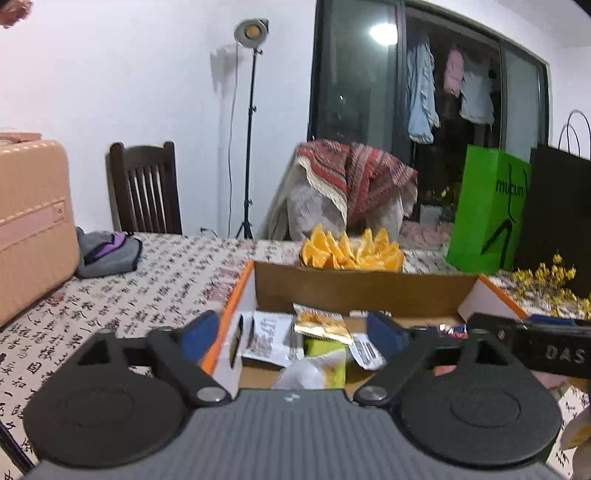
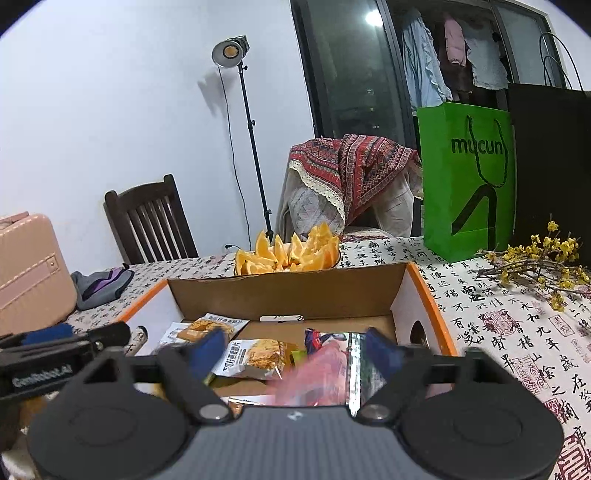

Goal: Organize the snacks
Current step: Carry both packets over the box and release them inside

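Left wrist view. Left gripper (image 1: 295,334): jaws spread wide and released, blue pads well apart, nothing pressed between them. Cardboard box (image 1: 364,291), orange-edged, open-topped, lying on the table just beyond the fingertips. Snack packets (image 1: 321,326) heaped inside the box, seen through the gap between the jaws and lower than the pads: a white printed packet (image 1: 267,338) on the left, an orange-and-gold one at the centre, a pale blurred pouch (image 1: 314,371) nearest the camera. Right gripper (image 1: 546,347) entering from the right edge, its finger over the box's right side. Bowl of orange wedges (image 1: 351,253) just behind the far wall of the box. Green paper bag (image 1: 484,206) at far right, pink suitcase (image 1: 31,225) at far left, wooden chair (image 1: 146,188) and light stand (image 1: 251,31) beyond the table.

Right wrist view. Right gripper (image 2: 295,350): jaws likewise wide and released. A blurred pink packet (image 2: 314,384) lies between and below the pads, touching neither as far as shows; a biscuit packet (image 2: 255,358) lies to its left, within the box (image 2: 284,295). Left gripper (image 2: 66,350) at the left edge, beside the box's left wall. Yellow flower sprigs (image 2: 535,266) on the calligraphy tablecloth (image 2: 498,325) at right
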Motion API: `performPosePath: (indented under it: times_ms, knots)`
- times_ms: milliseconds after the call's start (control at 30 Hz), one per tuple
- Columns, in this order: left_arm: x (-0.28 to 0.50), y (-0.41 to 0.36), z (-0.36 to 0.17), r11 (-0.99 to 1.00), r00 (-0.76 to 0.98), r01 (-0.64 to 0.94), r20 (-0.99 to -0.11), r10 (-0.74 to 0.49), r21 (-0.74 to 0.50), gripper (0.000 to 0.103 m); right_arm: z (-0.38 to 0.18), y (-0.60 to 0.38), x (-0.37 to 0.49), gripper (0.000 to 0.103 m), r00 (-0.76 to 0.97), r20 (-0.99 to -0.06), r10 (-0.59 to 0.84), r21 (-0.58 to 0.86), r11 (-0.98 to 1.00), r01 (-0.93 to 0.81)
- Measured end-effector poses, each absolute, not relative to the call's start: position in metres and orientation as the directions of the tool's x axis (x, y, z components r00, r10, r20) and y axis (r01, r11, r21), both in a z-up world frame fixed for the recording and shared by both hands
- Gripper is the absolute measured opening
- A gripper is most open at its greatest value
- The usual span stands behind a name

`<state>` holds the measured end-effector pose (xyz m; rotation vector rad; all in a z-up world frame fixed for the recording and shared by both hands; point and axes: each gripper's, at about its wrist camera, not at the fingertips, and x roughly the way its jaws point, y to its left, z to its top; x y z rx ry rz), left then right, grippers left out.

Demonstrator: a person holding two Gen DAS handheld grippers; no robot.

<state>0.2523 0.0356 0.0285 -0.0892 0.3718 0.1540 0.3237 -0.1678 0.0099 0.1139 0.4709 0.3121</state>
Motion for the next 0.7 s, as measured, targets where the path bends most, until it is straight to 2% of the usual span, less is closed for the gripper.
performPosePath:
  times_ms: [67, 133, 467, 700]
  knots:
    - [0.25, 0.038, 0.03, 0.982, 0.923, -0.175, -0.36, 0.137, -0.074, 0.103, 0.011, -0.171, 0.323, 0.1, 0.845, -0.425, 0.326, 0.19, 0.944, -0.269]
    - [0.25, 0.041, 0.031, 0.979, 0.921, -0.185, -0.364, 0.141, -0.09, 0.103, 0.011, -0.174, 0.322, 0.103, 0.845, -0.424, 0.327, 0.197, 0.944, -0.266]
    - [0.245, 0.042, 0.038, 0.974, 0.913, -0.202, -0.379, 0.15, -0.1, 0.103, 0.016, -0.177, 0.317, 0.103, 0.848, -0.417, 0.327, 0.198, 0.943, -0.267]
    - [0.221, 0.043, 0.06, 0.969, 0.92, -0.223, -0.351, 0.173, -0.106, 0.103, 0.036, -0.176, 0.297, 0.103, 0.851, -0.389, 0.353, 0.189, 0.935, -0.301]
